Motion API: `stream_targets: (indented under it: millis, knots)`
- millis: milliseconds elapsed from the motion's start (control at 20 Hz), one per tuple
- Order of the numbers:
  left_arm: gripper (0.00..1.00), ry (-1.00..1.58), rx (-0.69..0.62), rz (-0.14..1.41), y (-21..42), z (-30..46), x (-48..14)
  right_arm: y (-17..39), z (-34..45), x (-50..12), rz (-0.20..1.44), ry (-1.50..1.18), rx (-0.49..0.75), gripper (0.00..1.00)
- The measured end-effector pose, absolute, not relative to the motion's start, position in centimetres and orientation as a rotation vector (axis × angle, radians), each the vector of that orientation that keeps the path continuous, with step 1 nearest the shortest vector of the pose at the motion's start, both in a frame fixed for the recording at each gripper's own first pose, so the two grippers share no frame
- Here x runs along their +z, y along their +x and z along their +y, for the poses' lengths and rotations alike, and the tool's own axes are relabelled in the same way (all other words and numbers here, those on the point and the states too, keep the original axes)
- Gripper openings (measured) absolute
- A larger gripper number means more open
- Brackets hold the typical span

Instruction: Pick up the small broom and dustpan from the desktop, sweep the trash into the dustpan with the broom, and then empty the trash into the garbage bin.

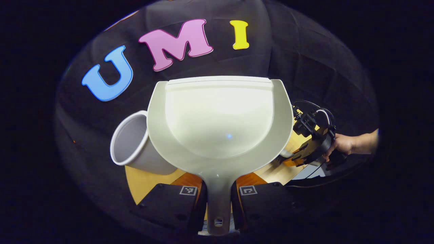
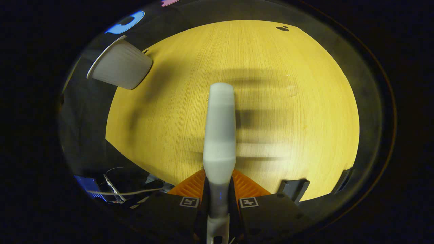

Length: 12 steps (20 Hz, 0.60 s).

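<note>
While the left claw (image 1: 218,200) is clamped on the stem of the dustpan (image 1: 220,118), the pan stands up in front of it with its open scoop facing back toward the claw and its straight lip at the top, against the black cloth wall. Both dark fingers press the handle from either side, and the handle's end with its hanging hole pokes out below them. Just beside the pan's lower left edge sits the garbage bin (image 1: 135,145), a pale ribbed cup-shaped tub tilted with its mouth up and to the left; the pan's rim overlaps it, though I cannot tell whether they touch. A strip of wooden tabletop (image 1: 149,181) shows beneath the two.

Off to the right in the left gripper view, a hand (image 1: 342,144) holds the right claw (image 1: 307,149) low over the wood.

From the right gripper view, the right claw is closed on the handle of the small broom (image 2: 219,135), fingers squeezing it on both sides. The broom reaches straight out ahead of the claw over the yellow wood, pale grey and blurred, with streaky shadows lying to its right. The bin stands at the far left edge of the tabletop, well apart from the broom's tip. A small dark spot (image 2: 282,28) lies at the far edge of the wood.
</note>
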<state>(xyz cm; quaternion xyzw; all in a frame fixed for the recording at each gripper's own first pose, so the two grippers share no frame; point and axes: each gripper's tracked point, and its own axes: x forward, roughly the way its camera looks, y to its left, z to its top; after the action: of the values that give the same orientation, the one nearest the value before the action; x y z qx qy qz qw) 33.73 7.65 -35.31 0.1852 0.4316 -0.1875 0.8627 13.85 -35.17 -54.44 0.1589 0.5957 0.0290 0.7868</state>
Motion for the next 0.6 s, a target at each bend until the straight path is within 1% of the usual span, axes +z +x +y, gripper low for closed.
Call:
stream_targets:
  millis: [50, 100, 150, 200, 250, 300, 400, 550, 600]
  knots:
    - [0.29, 0.352, -0.372, 0.928, 32.8, 6.1, -37.1, 14.3, -34.9, -54.7, 1.277, 0.343, 0.052, 0.29]
    - [0.29, 0.319, -0.338, 0.951, 33.0, 6.0, -39.5, 15.0, -34.5, -54.9, 1.270, 0.349, 0.042, 0.26]
    - [0.29, 0.286, -0.308, 0.973, 32.8, 6.5, -41.5, 15.8, -34.1, -55.0, 1.265, 0.359, 0.032, 0.32]
    - [0.29, 0.256, -0.281, 1.004, 32.7, 7.0, -43.6, 16.6, -33.8, -55.1, 1.258, 0.365, 0.023, 0.29]
    - [0.29, 0.226, -0.259, 1.042, 32.7, 7.5, -45.7, 17.3, -33.5, -55.3, 1.257, 0.369, 0.012, 0.33]
    - [0.29, 0.190, -0.231, 1.086, 32.6, 8.0, -47.8, 17.8, -33.2, -55.5, 1.263, 0.375, -0.004, 0.29]
    - [0.29, 0.136, -0.181, 1.151, 32.5, 9.1, -51.7, 18.6, -32.6, -55.7, 1.277, 0.387, -0.017, 0.29]
    - [0.29, 0.123, -0.126, 1.219, 32.7, 10.4, -54.9, 19.0, -32.3, -56.5, 1.309, 0.341, -0.023, 0.29]
    - [0.29, 0.125, -0.105, 1.243, 32.8, 10.6, -55.9, 18.9, -32.2, -56.7, 1.325, 0.321, -0.025, 0.24]
